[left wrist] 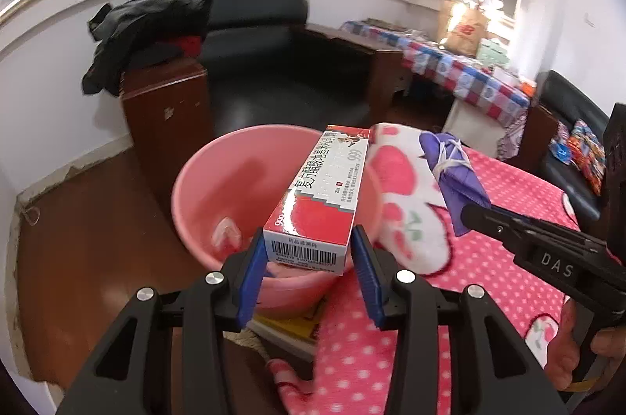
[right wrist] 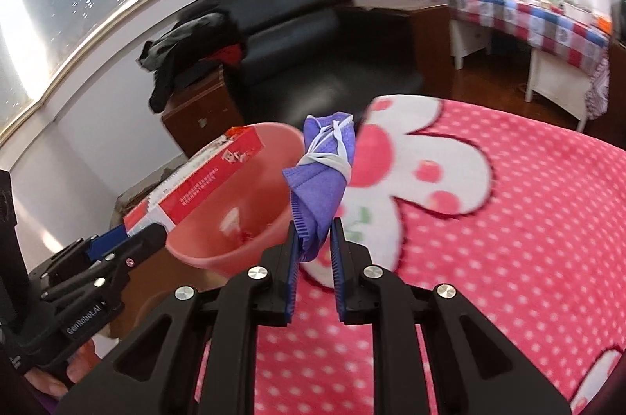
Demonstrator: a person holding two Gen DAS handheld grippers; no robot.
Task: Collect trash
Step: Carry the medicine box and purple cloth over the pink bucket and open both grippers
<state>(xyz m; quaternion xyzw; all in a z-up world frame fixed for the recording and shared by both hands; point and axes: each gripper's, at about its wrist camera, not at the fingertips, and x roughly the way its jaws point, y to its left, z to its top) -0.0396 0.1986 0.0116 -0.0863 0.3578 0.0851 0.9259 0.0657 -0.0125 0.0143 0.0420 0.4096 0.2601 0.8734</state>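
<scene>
1. Right now both hands are carrying trash toward the pink basin (left wrist: pixel 234 188) that sits just off the edge of the bed; this looks like the delivery step.
2. Left tool (left wrist: pixel 309 250) is clamped on the barcode end of a red-and-white medicine box (left wrist: pixel 324 188), which juts out over the basin's rim.
3. Right tool (right wrist: pixel 315 239) is pinched tight on the lower edge of a rolled purple face mask (right wrist: pixel 321 164) bound in its own white ear loops; the mask hangs above the bed edge, just beside the basin.
4. Something pale already lies at the basin's bottom, too blurred to name.
5. Next move, as I judge it: bring each item squarely over the basin mouth, then let go. The long box wants tipping down so it doesn't catch on the rim.
6. Surface: a pink polka-dot blanket (right wrist: pixel 508 258) with a big white-and-red cartoon print covers the bed.
7. Room: black leather armchair (left wrist: pixel 254 35) with dark clothes heaped on a wooden cabinet (left wrist: pixel 168 110) beside it, brown wooden floor (left wrist: pixel 90 239), and a desk under a checked cloth (right wrist: pixel 528 16) by the window.
</scene>
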